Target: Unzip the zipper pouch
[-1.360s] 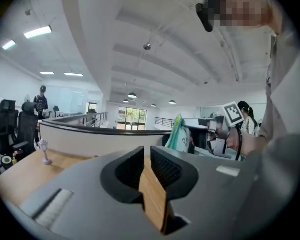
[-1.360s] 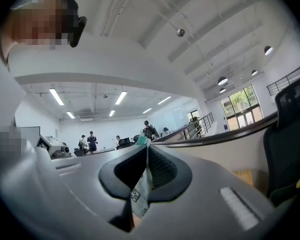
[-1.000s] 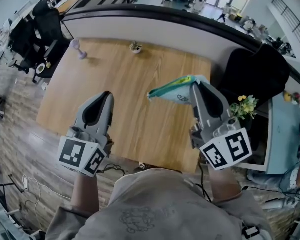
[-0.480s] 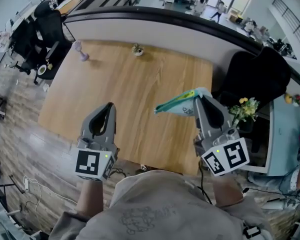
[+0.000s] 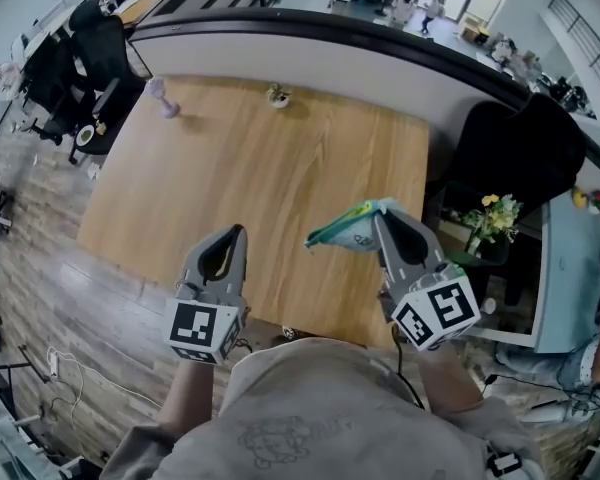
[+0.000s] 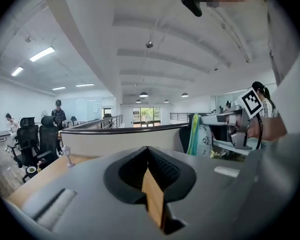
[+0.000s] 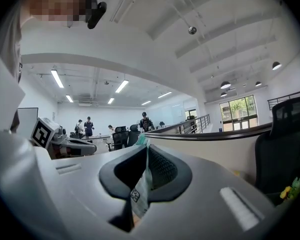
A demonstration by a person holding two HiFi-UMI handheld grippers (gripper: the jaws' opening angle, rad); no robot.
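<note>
The zipper pouch is pale with a teal zipper edge and hangs above the near right part of the wooden table. My right gripper is shut on its right end, and the pouch's cloth shows pinched between the jaws in the right gripper view. The left gripper hovers over the table's near edge, left of the pouch and apart from it, shut with nothing in it. In the left gripper view the pouch hangs upright at the right, held by the other gripper.
A small lilac figurine and a small potted ornament stand at the table's far edge. A black chair and yellow flowers are to the right of the table. A curved railing wall runs behind.
Both grippers have drawn back toward the person, and the pouch came with the right one. The left gripper shifted to the right, nearer the pouch, and its jaws closed.
</note>
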